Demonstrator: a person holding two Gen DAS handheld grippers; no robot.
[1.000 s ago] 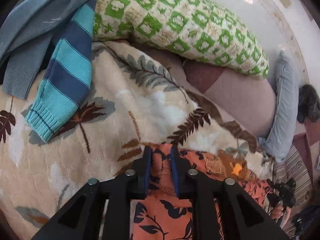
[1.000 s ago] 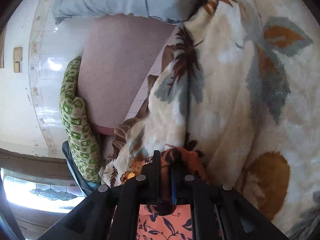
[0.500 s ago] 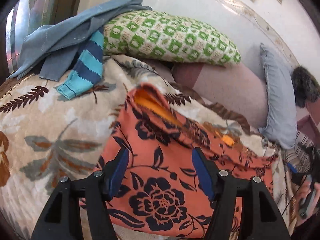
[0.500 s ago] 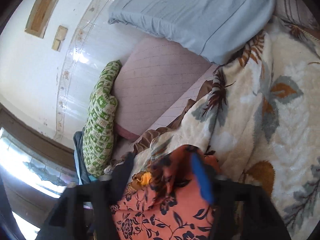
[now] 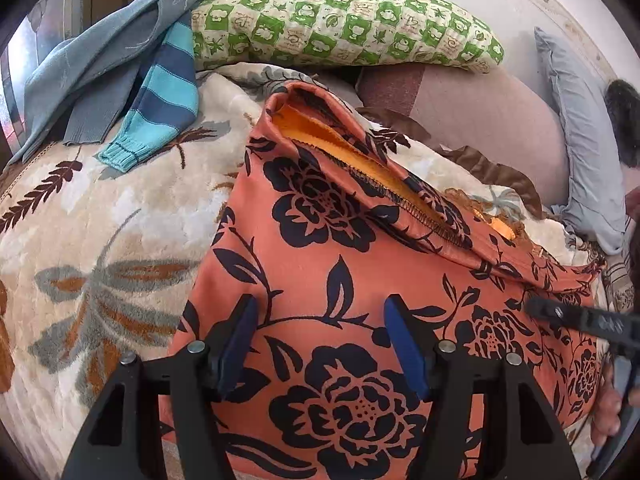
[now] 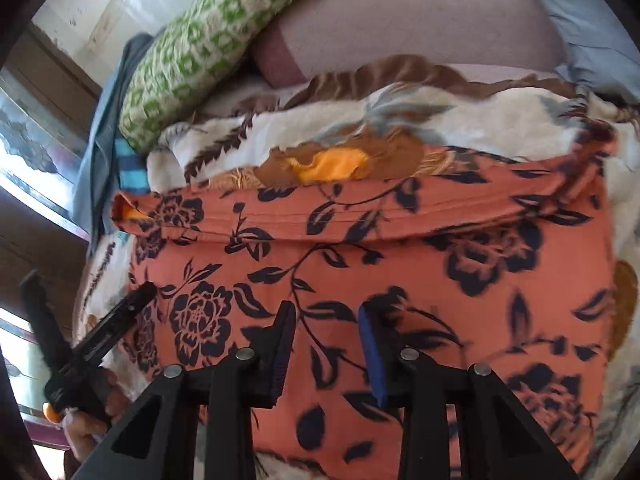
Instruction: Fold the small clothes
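An orange garment with dark blue flowers (image 5: pixel 320 264) lies folded on a leaf-print blanket (image 5: pixel 100 240); its far edge is turned over and shows a yellow lining (image 5: pixel 320 136). My left gripper (image 5: pixel 320 320) is open and empty, hovering over the garment's near part. In the right wrist view the same garment (image 6: pixel 440 248) lies flat, and my right gripper (image 6: pixel 326 320) is open and empty above it. The other gripper shows at the edge of each view: the right one (image 5: pixel 580 320) and the left one (image 6: pixel 108 328).
A green checked pillow (image 5: pixel 340 20), a pink cushion (image 5: pixel 488 120) and a pale blue pillow (image 5: pixel 580 128) lie at the back against the wall. A blue striped sweater sleeve (image 5: pixel 160 100) and a grey-blue garment (image 5: pixel 92 64) lie at the left.
Both grippers were shut on the garment's edge a second ago. They have let go, opened and pulled back toward me. The garment now lies folded on the blanket.
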